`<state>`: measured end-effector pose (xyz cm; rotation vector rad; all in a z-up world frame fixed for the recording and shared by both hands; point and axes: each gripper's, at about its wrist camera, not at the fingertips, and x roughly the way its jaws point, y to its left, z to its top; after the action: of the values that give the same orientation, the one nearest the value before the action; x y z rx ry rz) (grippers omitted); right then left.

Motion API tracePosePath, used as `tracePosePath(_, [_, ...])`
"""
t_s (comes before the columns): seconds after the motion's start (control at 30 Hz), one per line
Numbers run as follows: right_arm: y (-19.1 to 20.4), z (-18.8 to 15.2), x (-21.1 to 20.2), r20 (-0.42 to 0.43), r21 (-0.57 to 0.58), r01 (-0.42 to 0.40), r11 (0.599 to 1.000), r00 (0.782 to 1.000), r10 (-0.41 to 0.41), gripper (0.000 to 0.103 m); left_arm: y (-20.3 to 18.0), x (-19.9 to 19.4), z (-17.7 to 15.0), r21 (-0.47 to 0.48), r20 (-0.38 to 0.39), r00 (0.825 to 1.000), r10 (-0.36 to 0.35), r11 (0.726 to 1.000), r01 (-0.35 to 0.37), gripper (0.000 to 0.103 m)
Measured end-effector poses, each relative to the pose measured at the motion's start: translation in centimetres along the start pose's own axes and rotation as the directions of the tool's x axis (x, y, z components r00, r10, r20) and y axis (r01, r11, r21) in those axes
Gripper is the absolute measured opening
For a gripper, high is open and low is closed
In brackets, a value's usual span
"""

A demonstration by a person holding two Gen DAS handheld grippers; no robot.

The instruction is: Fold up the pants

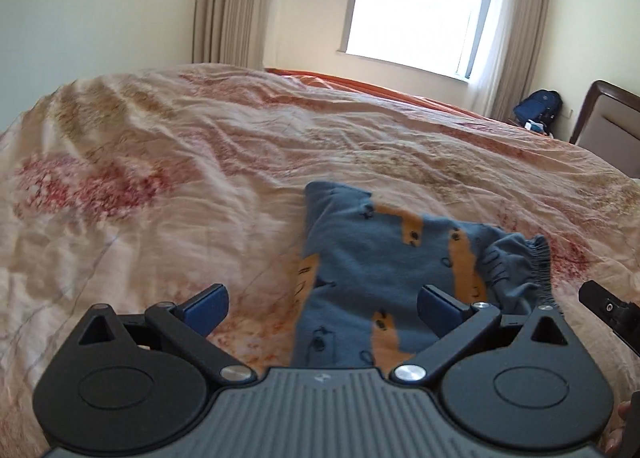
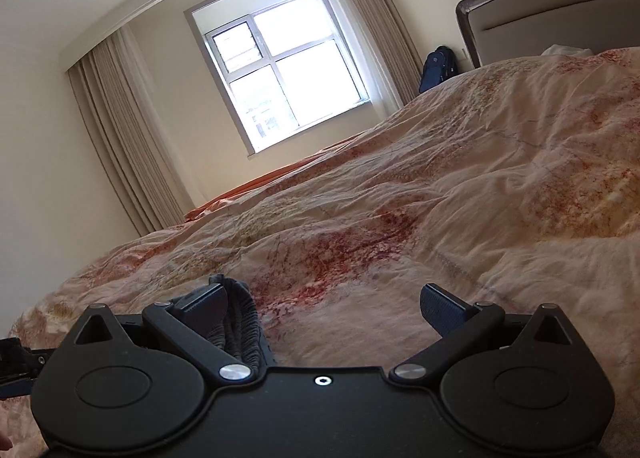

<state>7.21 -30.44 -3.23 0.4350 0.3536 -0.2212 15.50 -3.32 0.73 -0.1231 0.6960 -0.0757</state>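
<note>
Blue pants (image 1: 360, 254) with an orange animal print lie folded on the floral bedspread (image 1: 180, 162), the gathered elastic waistband (image 1: 536, 266) at their right end. My left gripper (image 1: 322, 306) hovers over the near part of the pants with its jaws spread wide; nothing is pinched between the blue pads (image 1: 208, 308). In the right wrist view my right gripper (image 2: 320, 314) also stands open, low over the bedspread (image 2: 480, 218). The waistband (image 2: 240, 322) bunches just inside its left finger (image 2: 200, 304), not squeezed. A black part of the right gripper shows at the left wrist view's right edge.
The wrinkled bedspread stretches wide on all sides of the pants. A padded headboard (image 1: 612, 126) stands at the right, a blue backpack (image 1: 538, 106) beside it near the curtained window (image 1: 416, 6). An orange sheet (image 1: 360, 82) edges the bed's far side.
</note>
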Motion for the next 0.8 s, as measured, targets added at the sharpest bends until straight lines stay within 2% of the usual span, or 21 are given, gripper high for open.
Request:
tracePosePath(0.07, [1.7,-0.7,0.5,-0.032,-0.088,-0.035,0.996,0.999,0.032,0.103,1.8,0.7,-1.2,-0.076,-0.033,0.999,-0.009,0.997,0.007,0.102])
tracePosePath(0.13, [3.3,-1.7,1.0,-0.058,-0.178,-0.055,0.983,0.997,0.045,0.103,3.2,0.6,-2.5,-0.142,-0.005,0.999,-0.053,0.988,0.052,0.102])
tracePosePath(0.27, [5.0,-3.0,1.9,-0.087,-0.294,0.009,0.956,0.995,-0.037,0.103,2.7,-0.6,-4.9,-0.077,0.071,0.997,-0.026,0.997,0.031,0.102])
tracePosePath(0.4, [4.3,-3.2,1.4,-0.088,-0.304,0.067,0.950,0.991,-0.098,0.103,2.1,-1.6,-6.4,-0.053,0.104,0.994,-0.011,0.998,0.017,0.102])
tracePosePath(0.53, [4.0,-3.7,0.0,-0.073,-0.301,0.104,0.948,0.989,-0.132,0.103,2.7,-2.2,-6.9,-0.079,0.110,0.993,-0.043,0.995,0.052,0.102])
tracePosePath(0.8, [4.2,-4.2,-1.4,-0.043,-0.302,0.121,0.946,0.989,-0.140,0.103,2.9,-2.9,-7.5,-0.075,0.099,0.994,-0.051,0.995,0.058,0.102])
